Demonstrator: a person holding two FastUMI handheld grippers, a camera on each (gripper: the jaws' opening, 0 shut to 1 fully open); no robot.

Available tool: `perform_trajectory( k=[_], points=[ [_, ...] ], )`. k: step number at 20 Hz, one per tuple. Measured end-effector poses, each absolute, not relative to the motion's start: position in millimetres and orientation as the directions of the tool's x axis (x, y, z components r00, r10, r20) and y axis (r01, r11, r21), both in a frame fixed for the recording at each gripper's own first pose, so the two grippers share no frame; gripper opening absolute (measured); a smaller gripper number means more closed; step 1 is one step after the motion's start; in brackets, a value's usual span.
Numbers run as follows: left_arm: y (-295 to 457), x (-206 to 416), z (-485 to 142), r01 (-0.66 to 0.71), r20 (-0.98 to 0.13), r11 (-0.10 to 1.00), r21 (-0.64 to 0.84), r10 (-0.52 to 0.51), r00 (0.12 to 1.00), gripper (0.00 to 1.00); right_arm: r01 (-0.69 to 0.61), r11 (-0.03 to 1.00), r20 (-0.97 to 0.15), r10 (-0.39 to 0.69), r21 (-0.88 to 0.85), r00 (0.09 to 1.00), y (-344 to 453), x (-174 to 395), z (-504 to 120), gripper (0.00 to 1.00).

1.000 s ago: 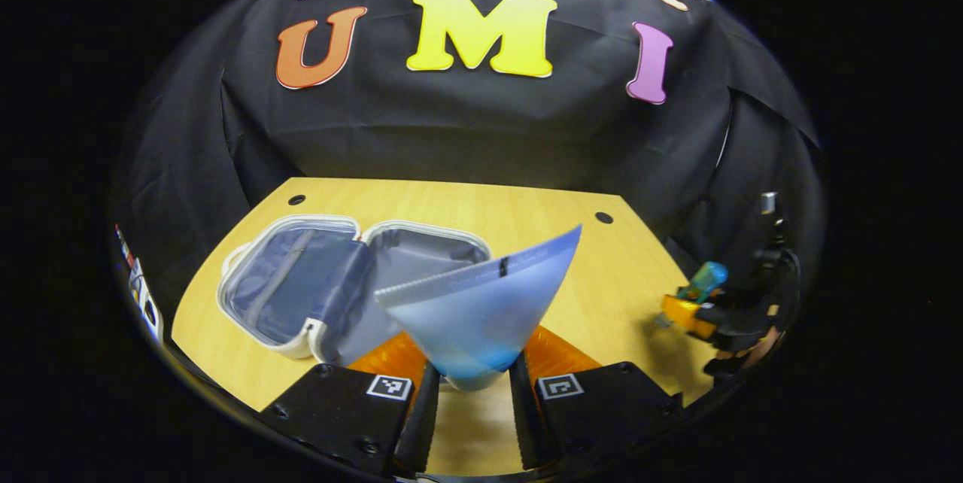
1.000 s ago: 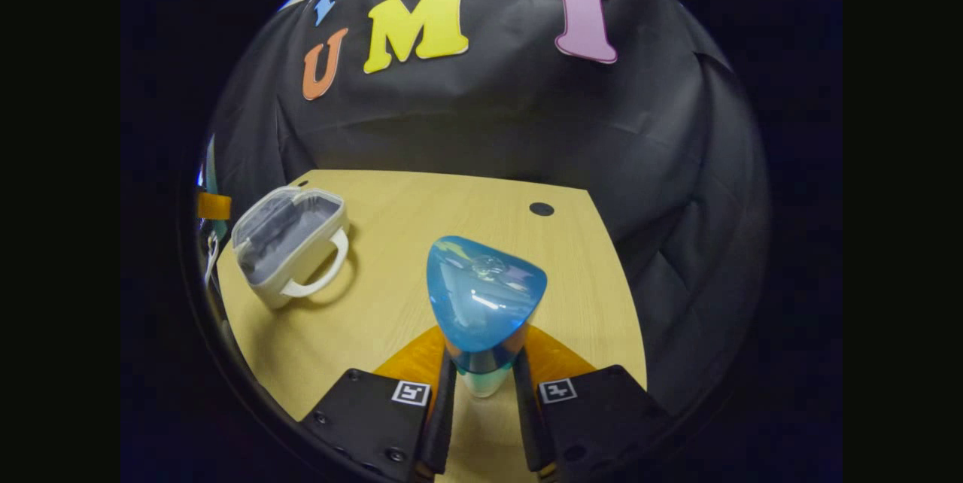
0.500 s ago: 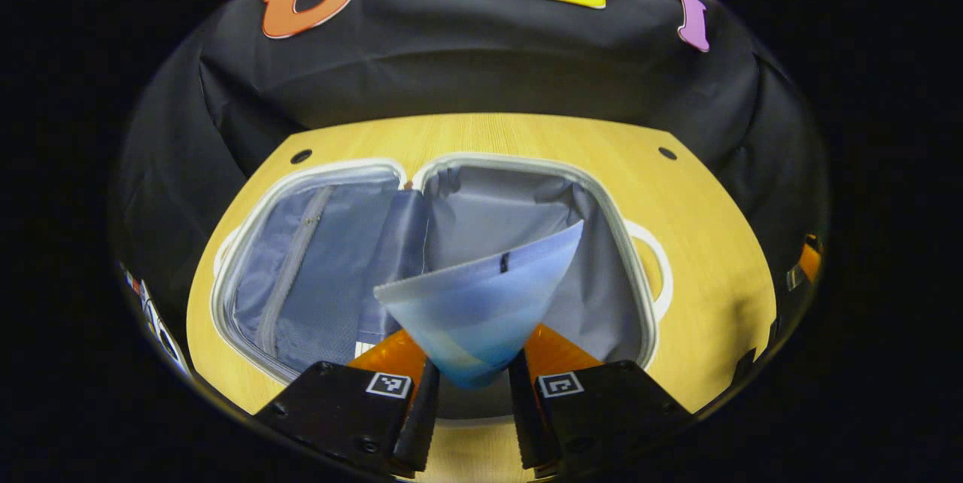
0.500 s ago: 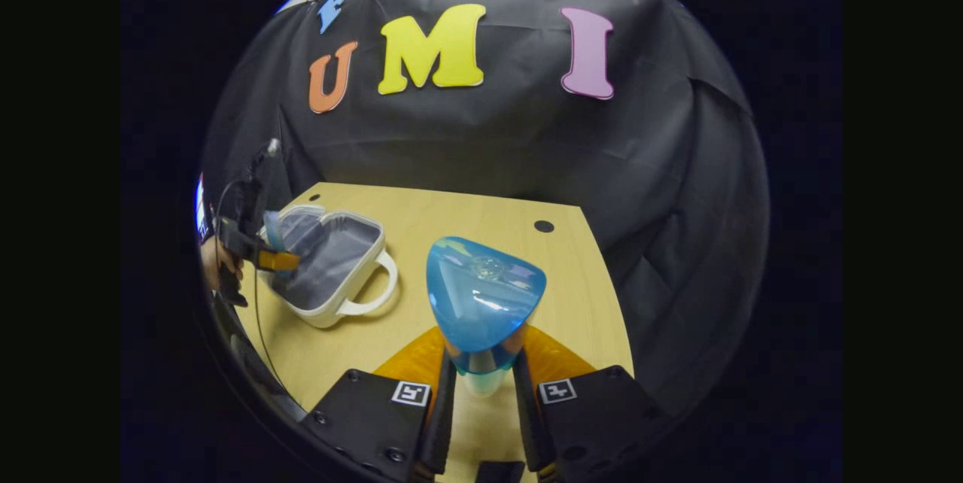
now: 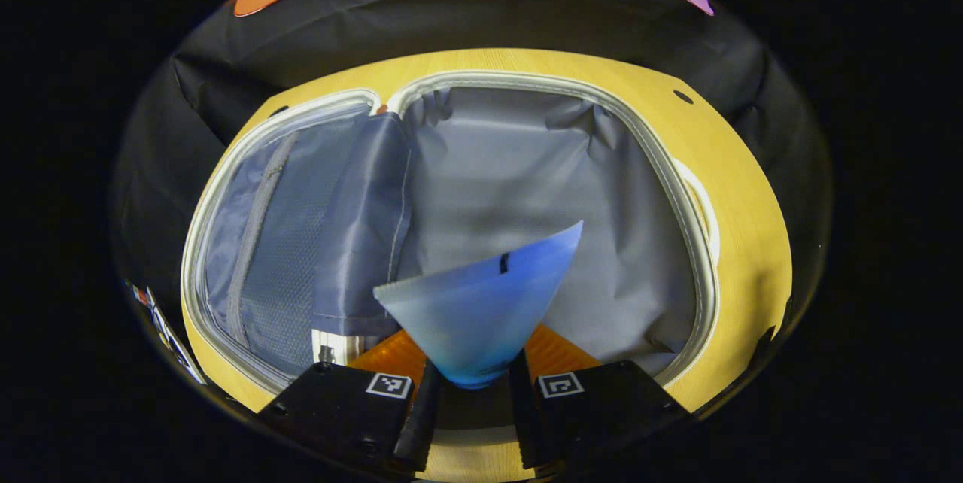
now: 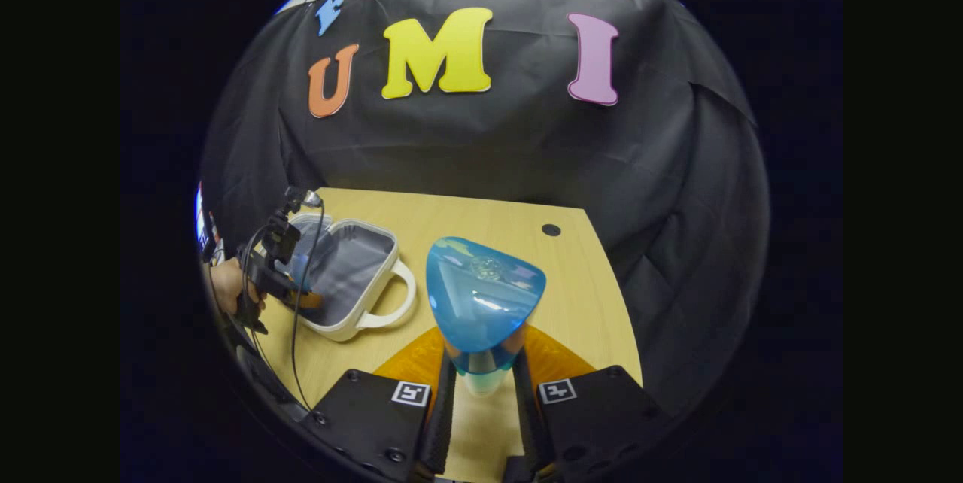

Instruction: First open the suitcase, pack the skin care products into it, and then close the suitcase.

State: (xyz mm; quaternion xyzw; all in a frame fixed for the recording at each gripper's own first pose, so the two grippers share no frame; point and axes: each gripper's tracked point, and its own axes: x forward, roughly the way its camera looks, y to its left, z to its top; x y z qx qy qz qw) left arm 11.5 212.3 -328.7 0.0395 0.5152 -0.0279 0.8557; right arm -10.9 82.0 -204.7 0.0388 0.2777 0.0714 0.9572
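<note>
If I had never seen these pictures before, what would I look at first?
Probably the big open suitcase with its grey lining, lying flat on the yellow wooden table, right under the left gripper, which pinches a pale blue tube over it. Next comes the shiny blue bottle squeezed in the right gripper, out over the table to the suitcase's right.

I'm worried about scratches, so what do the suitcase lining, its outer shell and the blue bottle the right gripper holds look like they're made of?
Suitcase lining: thin grey woven fabric, probably nylon or polyester, since it wrinkles and has a slight sheen. Outer shell: smooth off-white, likely hard plastic, with a moulded handle. Blue bottle: glossy translucent plastic, judging by the sharp highlights, though glass cannot be excluded.
</note>
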Motion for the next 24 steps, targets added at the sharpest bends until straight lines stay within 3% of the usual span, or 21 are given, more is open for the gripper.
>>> perform_trajectory(
  k=[8, 9, 11, 12, 17, 21, 23, 24],
  points=[
    [213.0, 14.8, -333.7, 0.050, -0.948, 0.998, 0.027, 0.010, 0.318, 0.47, -0.129, 0.981, -0.531, 0.186, 0.142, 0.827, 82.9, -2.6, -212.0, 0.35],
    [213.1, 14.9, -334.3, 0.059, -0.953, 0.998, 0.031, 0.012, 0.303, 0.53, -0.127, 0.981, -0.531, 0.186, 0.147, 0.827, 80.5, -1.5, -213.1, 0.35],
    [212.9, 15.7, -335.3, 0.087, -0.960, 0.995, 0.044, 0.017, 0.281, 0.53, -0.126, 0.980, -0.528, 0.190, 0.156, 0.828, 77.7, 2.2, -213.8, 0.35],
    [212.4, 15.5, -335.0, 0.093, -0.962, 0.995, 0.047, 0.020, 0.271, 0.47, -0.128, 0.979, -0.526, 0.192, 0.156, 0.828, 75.8, 3.9, -212.8, 0.35],
    [214.2, 16.4, -334.3, 0.095, -0.966, 0.992, 0.080, 0.054, 0.252, 0.52, -0.140, 0.976, -0.518, 0.206, 0.165, 0.830, 72.4, 11.1, -212.2, 0.35],
    [219.4, 17.2, -329.5, 0.066, -0.951, 0.986, 0.152, 0.127, 0.283, 0.62, -0.175, 0.967, -0.517, 0.246, 0.182, 0.820, 88.5, 20.0, -208.9, 0.35],
    [209.7, 23.7, -314.6, 0.039, -0.915, 0.990, 0.136, 0.110, 0.388, 0.80, -0.211, 0.960, -0.508, 0.276, 0.183, 0.816, 104.8, 27.9, -201.0, 0.35],
    [207.1, 26.1, -301.7, 0.024, -0.886, 0.991, 0.135, 0.109, 0.450, 0.99, -0.234, 0.956, -0.501, 0.293, 0.178, 0.814, 115.4, 33.0, -195.7, 0.36]
  ],
)
